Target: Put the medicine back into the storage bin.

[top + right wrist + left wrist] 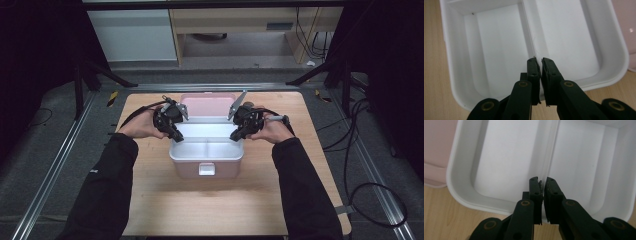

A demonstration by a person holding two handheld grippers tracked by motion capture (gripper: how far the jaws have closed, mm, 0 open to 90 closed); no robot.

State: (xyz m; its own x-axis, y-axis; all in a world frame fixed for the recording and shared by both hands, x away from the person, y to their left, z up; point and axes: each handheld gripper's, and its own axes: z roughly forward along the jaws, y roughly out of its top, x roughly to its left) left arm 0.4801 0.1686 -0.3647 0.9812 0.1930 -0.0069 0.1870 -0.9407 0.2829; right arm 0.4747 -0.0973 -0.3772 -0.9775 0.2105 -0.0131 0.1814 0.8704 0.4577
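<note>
**White plastic tray gripped at both ends over a pink box**

White, thin-walled plastic forms the inner tray (207, 145), which sits in the top of a pink box (206, 169) at the middle of the wooden worktop (150, 200). The box's pink lid (207, 106) lies open behind it, and a pale latch (207, 169) shows on its front face. The tray has two compartments, both empty, split by a central divider (550, 152).

At the left end of the tray, the left tool (172, 131) reaches down from the person's left hand (142, 126). In the left gripper view its jaws are drawn narrow, with the tray's end wall passing between them where the divider meets it; they appear to pinch that wall, though the contact itself is hard to make out.

At the right end, the right tool (239, 133) mirrors this from the right hand (272, 131). In the right gripper view (540, 65) its jaws are likewise nearly together, astride the end wall at the divider's junction.

The tray looks light, stiff enough to hold its shape, yet smooth and glossy, so it is likely slippery under hard jaws. The divider junction is probably the firmest place to hold, since the rim is braced there. A level, matched lift from both ends seems wise; uneven pulling could flex the thin wall or let it slide free.
</note>
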